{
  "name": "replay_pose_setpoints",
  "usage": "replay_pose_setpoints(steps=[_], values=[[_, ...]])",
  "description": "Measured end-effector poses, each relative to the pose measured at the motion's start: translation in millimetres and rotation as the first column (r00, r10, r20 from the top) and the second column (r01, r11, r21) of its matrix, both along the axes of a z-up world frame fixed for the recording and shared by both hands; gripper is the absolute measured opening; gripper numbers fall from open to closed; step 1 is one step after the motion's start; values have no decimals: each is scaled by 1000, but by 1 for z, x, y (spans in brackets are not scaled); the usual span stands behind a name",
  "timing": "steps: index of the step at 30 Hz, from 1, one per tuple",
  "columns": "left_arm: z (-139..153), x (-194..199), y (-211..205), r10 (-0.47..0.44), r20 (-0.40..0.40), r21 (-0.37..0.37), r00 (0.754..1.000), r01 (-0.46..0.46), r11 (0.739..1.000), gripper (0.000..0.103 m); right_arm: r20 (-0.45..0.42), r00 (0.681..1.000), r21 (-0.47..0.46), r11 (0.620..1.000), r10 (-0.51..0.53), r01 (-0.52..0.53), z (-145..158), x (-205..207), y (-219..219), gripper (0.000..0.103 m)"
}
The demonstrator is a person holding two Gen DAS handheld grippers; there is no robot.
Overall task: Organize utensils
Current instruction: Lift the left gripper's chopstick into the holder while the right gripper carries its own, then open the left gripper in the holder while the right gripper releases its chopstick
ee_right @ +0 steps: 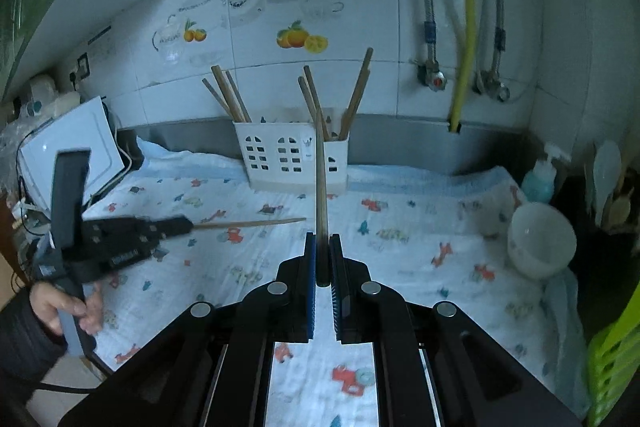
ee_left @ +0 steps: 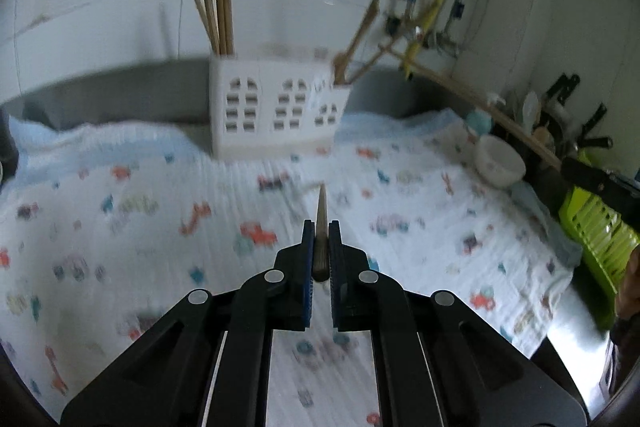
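Observation:
In the left wrist view my left gripper (ee_left: 321, 229) is shut on a wooden chopstick (ee_left: 321, 203) that points forward over the patterned cloth. The white slotted utensil holder (ee_left: 276, 107) stands ahead by the wall, with several chopsticks (ee_left: 218, 11) in its left compartment and wooden utensils (ee_left: 356, 39) in its right. In the right wrist view my right gripper (ee_right: 322, 239) is shut on a long chopstick (ee_right: 321, 183) aimed at the utensil holder (ee_right: 292, 159). The left gripper (ee_right: 132, 235) shows there at the left, gripped by a hand, with its chopstick (ee_right: 248, 223) pointing right above the cloth.
A white bowl (ee_right: 540, 243) sits on the cloth (ee_right: 420, 227) at the right, with a blue soap bottle (ee_right: 540, 179) behind it. A green rack (ee_right: 612, 367) lies at the right edge. A white appliance (ee_right: 76, 147) stands at the left. Pipes and a yellow hose (ee_right: 466, 39) hang on the tiled wall.

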State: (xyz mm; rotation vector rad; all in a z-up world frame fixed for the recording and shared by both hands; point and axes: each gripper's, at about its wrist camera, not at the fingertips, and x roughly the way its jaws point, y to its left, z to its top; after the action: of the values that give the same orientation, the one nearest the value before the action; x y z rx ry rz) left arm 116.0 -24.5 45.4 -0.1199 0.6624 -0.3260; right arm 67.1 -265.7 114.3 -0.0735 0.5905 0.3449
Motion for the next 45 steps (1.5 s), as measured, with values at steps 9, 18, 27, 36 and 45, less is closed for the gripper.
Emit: replay_pose_setpoints(steps=[9, 18, 27, 36, 45], values=[[46, 30, -3, -10, 77, 43, 997, 6, 999, 5, -55, 998, -79, 996, 25, -29, 10, 50, 14, 6], [83, 53, -4, -14, 131, 94, 991, 2, 996, 5, -33, 999, -50, 998, 24, -26, 43, 90, 12, 6], [125, 68, 4, -6, 191, 73, 982, -8, 997, 5, 50, 998, -30, 999, 44, -43, 97, 124, 29, 6], [195, 93, 3, 25, 339, 74, 940, -54, 996, 5, 96, 995, -61, 998, 38, -33, 134, 165, 44, 6], [210, 140, 5, 104, 386, 93, 917, -150, 984, 5, 33, 998, -52, 998, 47, -45, 125, 206, 45, 6]])
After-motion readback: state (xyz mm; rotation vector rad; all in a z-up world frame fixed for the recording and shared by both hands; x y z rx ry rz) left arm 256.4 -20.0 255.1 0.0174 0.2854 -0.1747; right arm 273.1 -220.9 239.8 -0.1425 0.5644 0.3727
